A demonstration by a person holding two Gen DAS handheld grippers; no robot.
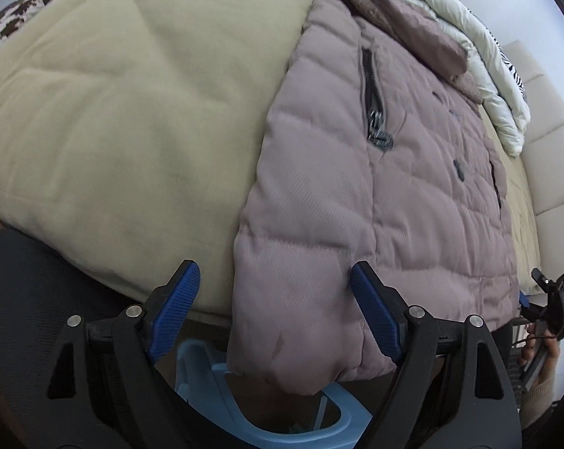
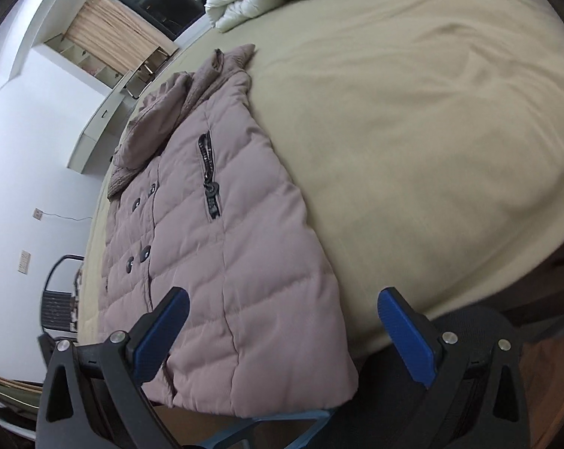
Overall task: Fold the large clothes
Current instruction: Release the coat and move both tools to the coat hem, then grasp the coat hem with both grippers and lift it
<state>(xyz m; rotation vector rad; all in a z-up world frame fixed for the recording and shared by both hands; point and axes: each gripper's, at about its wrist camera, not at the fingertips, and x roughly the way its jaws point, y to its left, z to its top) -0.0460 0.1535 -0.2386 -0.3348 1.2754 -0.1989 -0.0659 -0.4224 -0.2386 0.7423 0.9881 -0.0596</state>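
Note:
A mauve quilted puffer coat (image 1: 412,187) lies flat on a beige bed (image 1: 132,93), hood at the far end, hem hanging over the near edge. It has a black pocket zipper (image 1: 373,101) and dark buttons. My left gripper (image 1: 274,299) is open, its blue pads on either side of the coat's hem corner, not closed on it. In the right wrist view the coat (image 2: 225,262) lies to the left; my right gripper (image 2: 282,321) is open over the hem's right corner. The right gripper also shows in the left wrist view (image 1: 551,295).
A white duvet (image 1: 480,45) lies bunched at the far end of the bed (image 2: 412,131). A light blue plastic stool (image 1: 244,411) stands below the hem. A black mesh chair (image 1: 27,318) stands beside the bed; another chair (image 2: 59,299) stands by the white wall.

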